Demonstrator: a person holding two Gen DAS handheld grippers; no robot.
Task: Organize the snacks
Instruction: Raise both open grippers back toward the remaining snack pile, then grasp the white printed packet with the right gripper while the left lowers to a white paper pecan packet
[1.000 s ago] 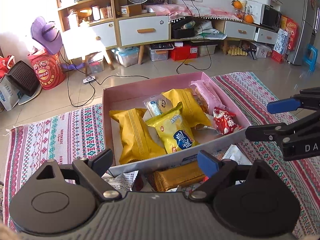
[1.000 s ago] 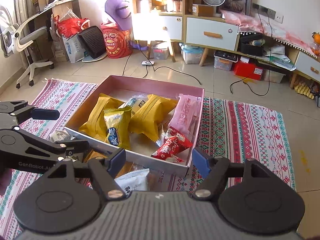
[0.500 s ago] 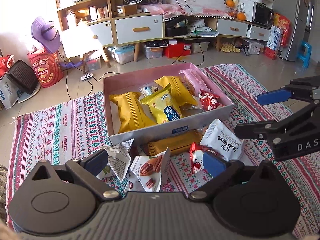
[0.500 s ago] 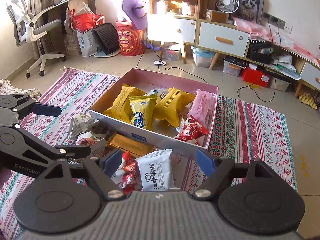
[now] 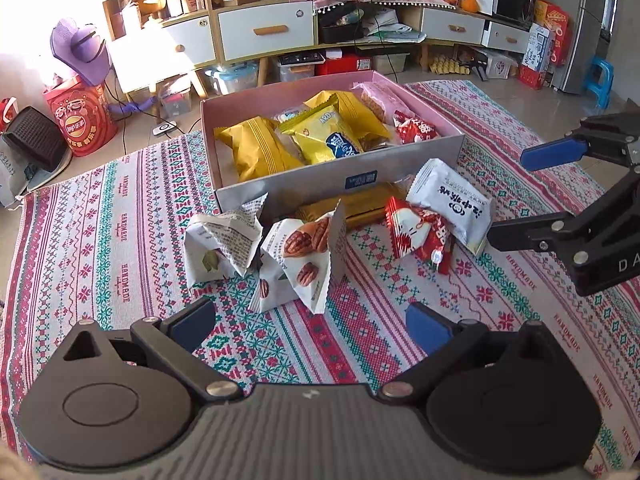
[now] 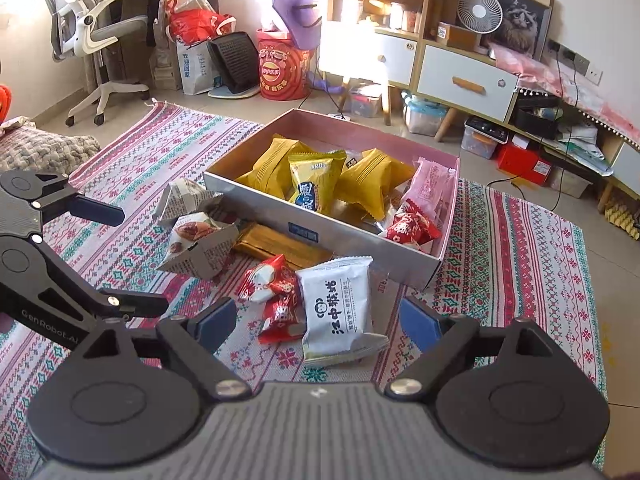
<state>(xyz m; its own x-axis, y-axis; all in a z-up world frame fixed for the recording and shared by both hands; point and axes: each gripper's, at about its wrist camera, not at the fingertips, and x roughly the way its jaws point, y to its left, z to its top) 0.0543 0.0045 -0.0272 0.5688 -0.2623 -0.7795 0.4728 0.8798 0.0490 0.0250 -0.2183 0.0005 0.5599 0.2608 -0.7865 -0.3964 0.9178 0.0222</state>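
1. Now, the loose snacks lie on the striped woven rug (image 5: 100, 216) just before the pink cardboard box (image 5: 332, 176), which already holds yellow, pink and red packets.
2. Nearest my right gripper (image 6: 316, 326) is the white pillow-shaped foil packet with black characters (image 6: 340, 308), touching two small red crinkly sachets (image 6: 272, 292); a flat gold-wrapped bar (image 6: 276, 242) lies against the box wall.
3. Before my left gripper (image 5: 310, 326) sit the white pecan-printed paper pouch (image 5: 298, 260) and a crumpled newsprint-patterned pouch (image 5: 220, 244).
4. I judge all of these light, soft and puffy, with slick film. I would pinch across a packet's flat middle or a crimped end seam, gently, since the contents may crush.
5. My left gripper is spread wide with nothing in it. My right gripper's jaws are opening, with nothing pressed between them; the white packet lies just ahead.
6. Compared with a second ago, both views sit farther back from the box. The floor snacks, then mostly hidden behind my fingers, are now in full sight.
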